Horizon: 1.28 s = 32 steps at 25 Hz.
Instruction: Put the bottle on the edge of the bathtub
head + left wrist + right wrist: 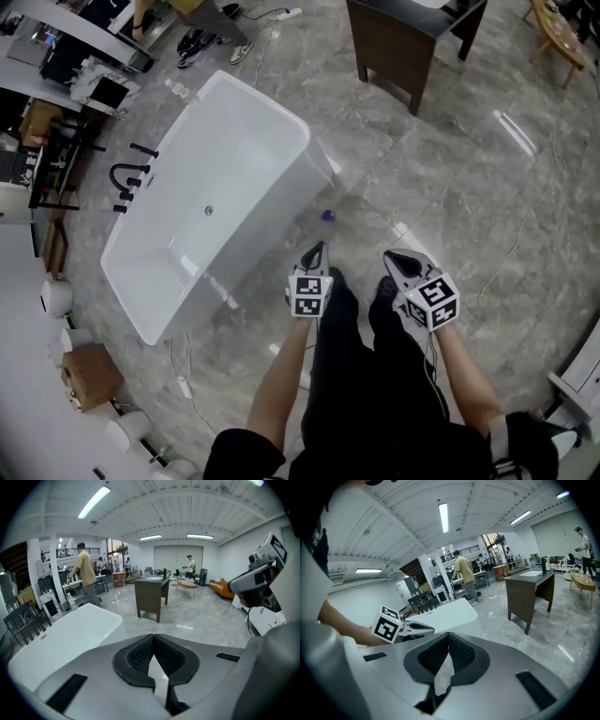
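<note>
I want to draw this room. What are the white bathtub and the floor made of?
The bathtub looks like smooth white acrylic or ceramic, seamless and even. The floor looks like polished grey marble or marble-look tile: veined, mirroring lights.

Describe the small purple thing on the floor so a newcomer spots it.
Find the white bathtub on the grey marble floor. Just off its right-hand corner, ahead of the left gripper, sits the small purple thing. It is the only purple spot there.
</note>
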Each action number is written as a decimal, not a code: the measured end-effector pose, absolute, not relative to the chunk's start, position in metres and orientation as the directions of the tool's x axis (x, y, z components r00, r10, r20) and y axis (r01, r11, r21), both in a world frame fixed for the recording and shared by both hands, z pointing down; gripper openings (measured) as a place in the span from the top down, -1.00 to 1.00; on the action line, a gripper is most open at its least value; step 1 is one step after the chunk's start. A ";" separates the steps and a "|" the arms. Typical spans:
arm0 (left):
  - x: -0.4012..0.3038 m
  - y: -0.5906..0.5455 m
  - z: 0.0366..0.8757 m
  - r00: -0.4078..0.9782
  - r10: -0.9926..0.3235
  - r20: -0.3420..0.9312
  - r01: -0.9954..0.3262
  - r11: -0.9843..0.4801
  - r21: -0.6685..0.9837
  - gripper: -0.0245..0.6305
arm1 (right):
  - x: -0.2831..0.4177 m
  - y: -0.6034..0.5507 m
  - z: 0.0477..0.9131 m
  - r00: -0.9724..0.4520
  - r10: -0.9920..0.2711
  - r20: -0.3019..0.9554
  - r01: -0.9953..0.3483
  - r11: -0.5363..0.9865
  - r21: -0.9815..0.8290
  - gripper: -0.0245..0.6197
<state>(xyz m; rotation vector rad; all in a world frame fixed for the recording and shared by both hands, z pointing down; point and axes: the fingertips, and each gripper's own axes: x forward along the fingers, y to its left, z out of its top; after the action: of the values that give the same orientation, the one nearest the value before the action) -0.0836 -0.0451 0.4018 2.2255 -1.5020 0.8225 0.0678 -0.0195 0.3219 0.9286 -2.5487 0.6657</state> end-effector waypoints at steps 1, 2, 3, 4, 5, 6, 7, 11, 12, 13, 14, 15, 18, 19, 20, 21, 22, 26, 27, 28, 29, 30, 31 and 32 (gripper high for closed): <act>-0.083 -0.042 0.389 0.284 -0.748 0.601 -0.923 -0.383 -0.041 0.88 | 0.065 -0.018 0.317 -0.732 -0.502 0.460 -0.661 0.688 -0.302 0.89; -0.083 -0.039 0.376 0.289 -0.764 0.576 -0.925 -0.377 -0.036 0.88 | 0.061 -0.016 0.313 -0.739 -0.497 0.455 -0.652 0.698 -0.296 0.89; -0.083 -0.035 0.363 0.293 -0.776 0.559 -0.928 -0.371 -0.027 0.88 | 0.057 -0.013 0.308 -0.745 -0.493 0.450 -0.644 0.707 -0.293 0.89; -0.083 -0.030 0.350 0.297 -0.784 0.545 -0.932 -0.362 -0.014 0.88 | 0.054 -0.011 0.302 -0.750 -0.490 0.444 -0.638 0.713 -0.290 0.89; -0.082 -0.025 0.338 0.301 -0.792 0.531 -0.936 -0.353 0.003 0.88 | 0.050 -0.008 0.297 -0.753 -0.489 0.440 -0.634 0.718 -0.286 0.89; -0.082 -0.018 0.328 0.307 -0.800 0.515 -0.938 -0.345 0.022 0.89 | 0.047 -0.005 0.293 -0.755 -0.490 0.435 -0.631 0.722 -0.283 0.89; -0.082 -0.011 0.319 0.316 -0.808 0.497 -0.939 -0.341 0.042 0.89 | 0.044 -0.001 0.290 -0.757 -0.491 0.430 -0.629 0.725 -0.279 0.89; -0.089 0.032 0.292 0.355 -0.830 0.431 -0.933 -0.344 0.105 0.89 | 0.027 0.025 0.282 -0.759 -0.502 0.414 -0.628 0.733 -0.263 0.89; -0.093 0.044 0.286 0.363 -0.833 0.417 -0.931 -0.344 0.121 0.89 | 0.022 0.033 0.281 -0.758 -0.504 0.414 -0.628 0.735 -0.256 0.89; -0.097 0.057 0.280 0.369 -0.837 0.404 -0.929 -0.344 0.137 0.89 | 0.018 0.042 0.279 -0.756 -0.507 0.415 -0.630 0.736 -0.248 0.89; -0.100 0.070 0.275 0.374 -0.840 0.392 -0.927 -0.343 0.151 0.89 | 0.014 0.052 0.278 -0.753 -0.509 0.418 -0.632 0.736 -0.242 0.89; -0.104 0.085 0.270 0.380 -0.843 0.381 -0.925 -0.343 0.164 0.89 | 0.010 0.063 0.277 -0.750 -0.510 0.421 -0.634 0.735 -0.239 0.89; -0.117 0.135 0.257 0.400 -0.848 0.348 -0.916 -0.351 0.195 0.89 | -0.003 0.105 0.271 -0.751 -0.506 0.424 -0.629 0.743 -0.228 0.89; -0.122 0.151 0.253 0.404 -0.851 0.336 -0.913 -0.354 0.201 0.89 | -0.007 0.119 0.268 -0.752 -0.504 0.425 -0.626 0.748 -0.220 0.89; -0.127 0.166 0.249 0.405 -0.855 0.325 -0.912 -0.354 0.206 0.89 | -0.011 0.132 0.265 -0.753 -0.502 0.425 -0.623 0.753 -0.214 0.89; -0.133 0.181 0.246 0.405 -0.859 0.315 -0.912 -0.352 0.211 0.89 | -0.015 0.146 0.263 -0.755 -0.500 0.425 -0.620 0.754 -0.214 0.89; -0.139 0.196 0.243 0.404 -0.862 0.307 -0.911 -0.350 0.217 0.89 | -0.017 0.160 0.261 -0.757 -0.497 0.424 -0.619 0.754 -0.221 0.89; -0.160 0.258 0.233 0.412 -0.869 0.275 -0.902 -0.346 0.258 0.89 | -0.024 0.218 0.259 -0.753 -0.498 0.430 -0.627 0.742 -0.237 0.89; -0.164 0.271 0.233 0.415 -0.869 0.270 -0.899 -0.346 0.267 0.89 | -0.025 0.231 0.258 -0.751 -0.499 0.433 -0.628 0.743 -0.233 0.89; -0.167 0.282 0.234 0.417 -0.869 0.268 -0.897 -0.346 0.274 0.89 | -0.026 0.244 0.257 -0.753 -0.497 0.432 -0.625 0.746 -0.231 0.89; -0.169 0.293 0.234 0.418 -0.868 0.267 -0.896 -0.346 0.279 0.89 | -0.027 0.256 0.254 -0.758 -0.494 0.426 -0.618 0.751 -0.231 0.88; -0.170 0.302 0.233 0.419 -0.868 0.265 -0.895 -0.347 0.280 0.89 | -0.028 0.266 0.250 -0.766 -0.491 0.416 -0.611 0.757 -0.231 0.89; -0.170 0.310 0.230 0.421 -0.869 0.260 -0.894 -0.350 0.279 0.89 | -0.029 0.276 0.246 -0.772 -0.491 0.403 -0.605 0.762 -0.232 0.89; -0.170 0.317 0.227 0.423 -0.871 0.252 -0.893 -0.354 0.277 0.89 | -0.029 0.283 0.241 -0.777 -0.494 0.391 -0.603 0.763 -0.233 0.89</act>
<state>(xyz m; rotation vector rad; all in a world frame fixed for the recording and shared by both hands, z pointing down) -0.1696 0.3175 0.2266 2.3131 -1.5089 0.0858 -0.0289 0.2831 0.2414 0.8482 -2.6533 0.5025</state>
